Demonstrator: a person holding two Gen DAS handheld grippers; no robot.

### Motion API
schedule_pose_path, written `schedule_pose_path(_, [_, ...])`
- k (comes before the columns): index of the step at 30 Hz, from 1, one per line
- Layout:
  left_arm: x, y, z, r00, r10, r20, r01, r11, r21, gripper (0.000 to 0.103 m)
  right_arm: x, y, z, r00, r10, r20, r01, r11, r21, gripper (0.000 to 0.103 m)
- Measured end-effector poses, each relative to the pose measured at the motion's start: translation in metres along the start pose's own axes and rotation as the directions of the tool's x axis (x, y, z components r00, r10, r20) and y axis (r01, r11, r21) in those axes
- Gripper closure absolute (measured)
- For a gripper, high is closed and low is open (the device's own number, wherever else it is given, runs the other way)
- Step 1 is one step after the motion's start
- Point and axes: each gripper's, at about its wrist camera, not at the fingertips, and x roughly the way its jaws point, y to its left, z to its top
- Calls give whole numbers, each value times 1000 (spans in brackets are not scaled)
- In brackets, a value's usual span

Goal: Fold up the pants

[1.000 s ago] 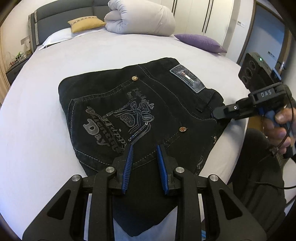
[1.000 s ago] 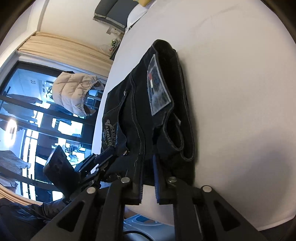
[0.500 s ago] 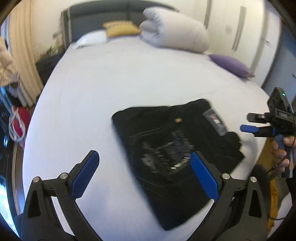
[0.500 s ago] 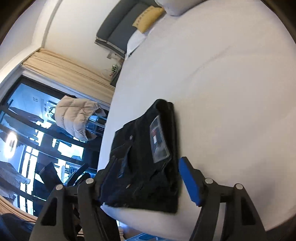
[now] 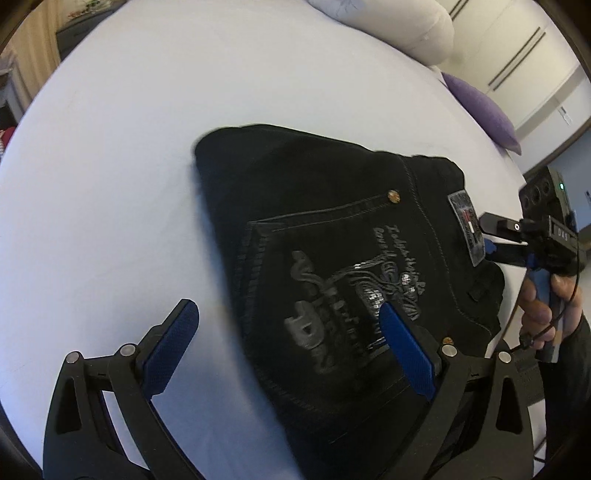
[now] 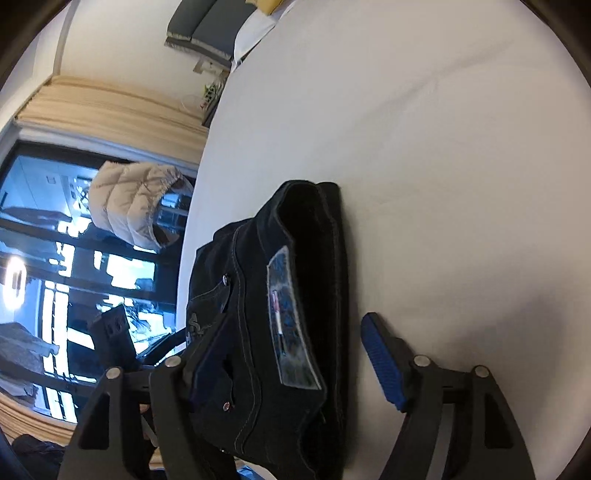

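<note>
Hovering just above the near edge of the bundle, the left claw point(image 5: 284, 350) is spreading its blue pads wide, gripping nothing; one pad is hanging over bare sheet, the other over the printed back pocket. Beyond it, the pants point(image 5: 343, 258) are lying on the bed point(image 5: 110, 147) near the person's edge, already doubled into a compact, thick rectangle — legs tucked under, seat panel and pocket print facing up. The right claw point(image 6: 295, 354) is likewise released, its pads standing either side of the waistband end without pinching it, as the right wrist view is showing; the leather patch point(image 6: 291, 325) is sitting between them.

By my reading the folding is essentially finished: only a squaring-up or smoothing of edges, or moving the bundle away, seems left. In the left wrist view the bundle's long axis is running from the fold at far left toward the waistband at right, where the right claw is waiting. Farther off, a purple pillow point(image 5: 484, 110) and a rolled duvet point(image 5: 399, 26) are resting at the bed's far side.
</note>
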Motion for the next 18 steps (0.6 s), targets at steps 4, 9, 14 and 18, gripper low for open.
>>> schedule_pose_path(4, [12,-10,2,999,-8,-38,9,1000,26,19,13,15,1,996,-82,-41,80,995,-61,23])
schedule_pose_path(9, [15,-11,6,999,-17,-42,18,1000,16,32,22,23,4,987,-147,-72,140,985,-99,42])
schedule_pose_path(14, [12,-10,7,999,-4,-43,5,1000,30,46,16,19,1,981,-183,-59,177,979,-97,68])
schedule_pose_path(18, [8,-6,8,999,1,-36,0,999,33,60,9,30,-4,975,-223,-22,218,968,-125,78])
